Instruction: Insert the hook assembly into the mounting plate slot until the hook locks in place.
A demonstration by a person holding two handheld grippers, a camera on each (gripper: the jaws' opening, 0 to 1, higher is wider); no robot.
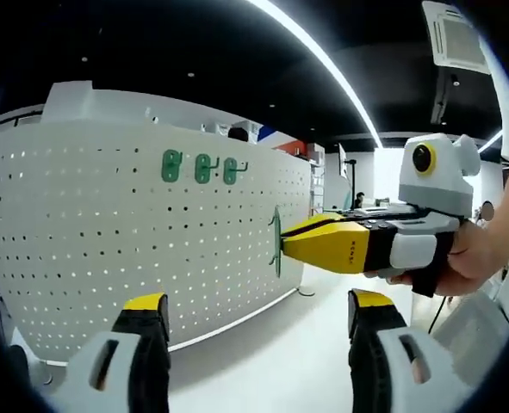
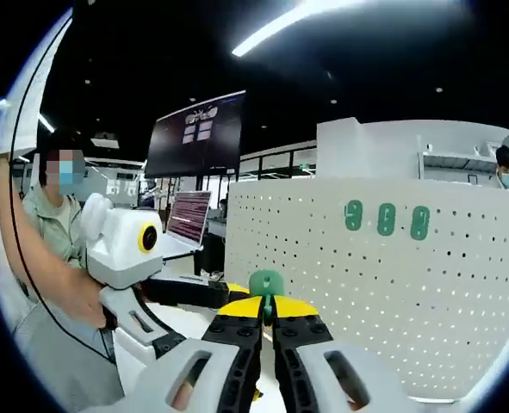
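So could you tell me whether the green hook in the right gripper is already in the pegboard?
Not yet. The hook, clamped in the shut right gripper, is close to the pegboard but apart from it.

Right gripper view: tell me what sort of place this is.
Probably an open-plan office or lab floor: a large wall screen over a monitor, strip ceiling lights, and a white pegboard set up as a workstation.

Dark ceiling (image 2: 392, 60) with strip lights (image 1: 323, 60) above a white table (image 1: 271, 361). Monitors (image 2: 198, 133) stand left of the table, and an air vent (image 1: 454, 36) sits overhead.
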